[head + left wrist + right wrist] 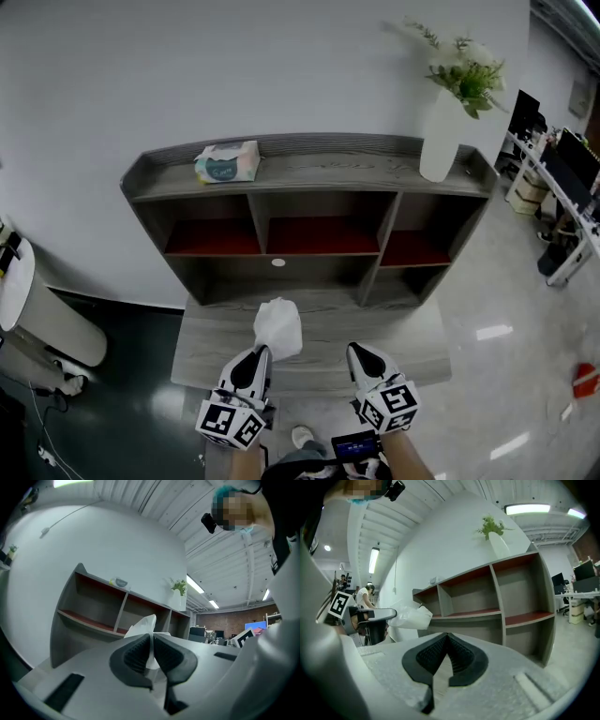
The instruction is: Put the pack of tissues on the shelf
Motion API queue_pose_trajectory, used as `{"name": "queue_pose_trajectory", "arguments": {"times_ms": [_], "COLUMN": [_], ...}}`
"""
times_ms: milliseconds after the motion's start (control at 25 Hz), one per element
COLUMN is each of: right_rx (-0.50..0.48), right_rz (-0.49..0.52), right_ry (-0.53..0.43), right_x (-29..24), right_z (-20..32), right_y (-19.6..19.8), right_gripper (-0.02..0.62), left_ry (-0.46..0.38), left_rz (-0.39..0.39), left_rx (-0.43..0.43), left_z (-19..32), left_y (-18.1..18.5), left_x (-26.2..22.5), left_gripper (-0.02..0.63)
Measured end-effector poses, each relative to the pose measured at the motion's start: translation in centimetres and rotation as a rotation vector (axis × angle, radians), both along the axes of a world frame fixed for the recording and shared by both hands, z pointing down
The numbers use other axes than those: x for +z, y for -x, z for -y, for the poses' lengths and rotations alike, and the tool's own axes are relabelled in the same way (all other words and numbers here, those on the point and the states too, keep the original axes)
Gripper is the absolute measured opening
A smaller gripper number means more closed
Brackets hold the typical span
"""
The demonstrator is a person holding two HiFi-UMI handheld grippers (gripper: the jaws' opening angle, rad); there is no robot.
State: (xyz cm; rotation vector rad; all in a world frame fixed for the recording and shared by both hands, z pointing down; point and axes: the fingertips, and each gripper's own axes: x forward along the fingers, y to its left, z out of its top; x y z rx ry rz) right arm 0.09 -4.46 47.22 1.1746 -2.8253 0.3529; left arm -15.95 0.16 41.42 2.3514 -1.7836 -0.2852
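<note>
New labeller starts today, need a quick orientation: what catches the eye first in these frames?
A crumpled white sheet, tissue-like, is pinched in the shut left gripper, low centre of the head view, in front of the shelf. On the shelf's top, the tissue pack sits at the left end and a white vase with greenery at the right. The right gripper is shut, with nothing between its jaws.

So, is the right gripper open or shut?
Shut: the right gripper has its jaws meeting at the tips, nothing between them.

Bare stretch of shelf top (337, 170) between tissue pack (228, 162) and white vase (440, 142), three empty cubbies (323, 231) beneath
</note>
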Motion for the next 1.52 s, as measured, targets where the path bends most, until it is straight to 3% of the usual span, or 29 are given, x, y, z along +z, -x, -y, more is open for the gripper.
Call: {"name": "queue_pose_trajectory", "arguments": {"times_ms": [240,600,1120,1520], "right_rx": [0.084,0.15,0.101,0.129], "right_rz": [0.019,0.043,0.066,0.077], "right_ry": [0.04,0.046,0.021,0.012], "right_x": [0.0,-0.5,-0.7,-1.4], "right_z": [4.7,7.8,10.8,13.2], "right_y": [1.7,1.4,2.2,1.2], "right_gripper": [0.005,0.005,0.005,0.005], "left_ry": [0.008,-0.003,-0.025,-0.052], "left_rz": [-0.006,0.011,0.057,0.06], "left_rx": [0.097,0.191,0.203,0.212], "left_z": [6.7,10.7,12.7,15.6], "left_y": [2.0,1.6,0.3,-0.3], "left_x": [0.2,-0.2,-1.0,-2.0], "left_gripper": [0.015,0.015,0.014,0.014]}}
